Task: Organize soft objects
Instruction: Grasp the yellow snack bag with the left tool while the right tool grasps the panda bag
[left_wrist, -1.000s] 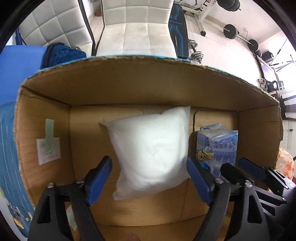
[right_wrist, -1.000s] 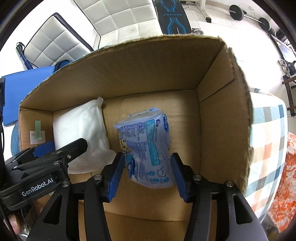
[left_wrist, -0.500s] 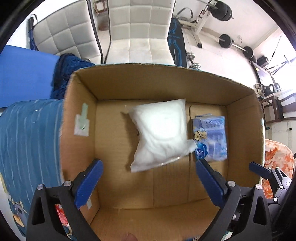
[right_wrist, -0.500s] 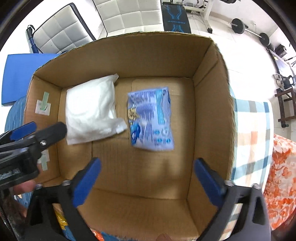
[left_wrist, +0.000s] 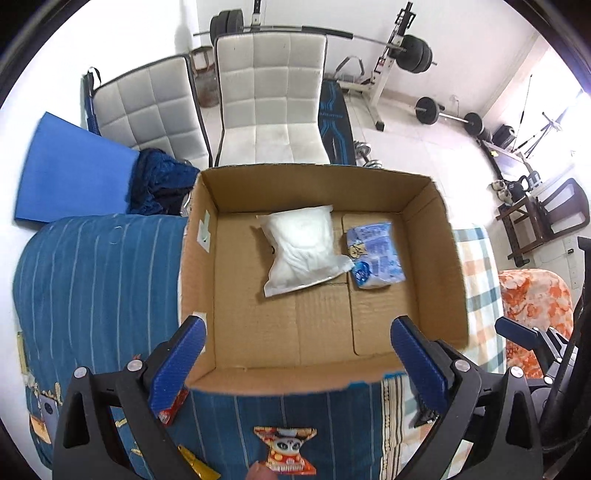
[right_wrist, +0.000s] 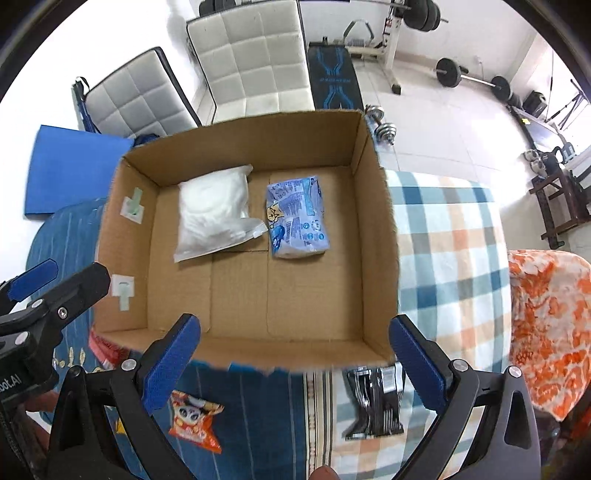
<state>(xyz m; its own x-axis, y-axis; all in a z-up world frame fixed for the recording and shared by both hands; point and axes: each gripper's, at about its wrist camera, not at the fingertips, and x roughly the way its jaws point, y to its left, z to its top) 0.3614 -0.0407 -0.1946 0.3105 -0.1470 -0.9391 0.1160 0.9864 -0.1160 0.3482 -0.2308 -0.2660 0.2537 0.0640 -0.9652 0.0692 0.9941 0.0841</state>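
Observation:
An open cardboard box (left_wrist: 428, 206) (right_wrist: 376, 221) stands on the bed. On its floor lie a white padded bag (left_wrist: 304, 253) (right_wrist: 214, 212) and, right of it, a blue printed tissue pack (left_wrist: 375, 258) (right_wrist: 297, 218). My left gripper (left_wrist: 295, 360) is open and empty, raised above the box's near wall. My right gripper (right_wrist: 293, 360) is open and empty, also above the near wall. An orange snack packet (left_wrist: 286, 450) (right_wrist: 194, 419) and a black packet (right_wrist: 375, 404) lie on the bed in front of the box.
The bed has a blue striped cover (left_wrist: 92, 280) at left and a checked blanket (right_wrist: 450, 236) at right, with an orange floral cloth (right_wrist: 546, 325). A red packet (right_wrist: 107, 349) lies by the box's near left corner. White chairs (left_wrist: 269, 99) and gym weights stand behind.
Both grippers let go of their items inside the box, opened wide, and rose up and back out of it. The white bag and blue pack stay on the box floor.

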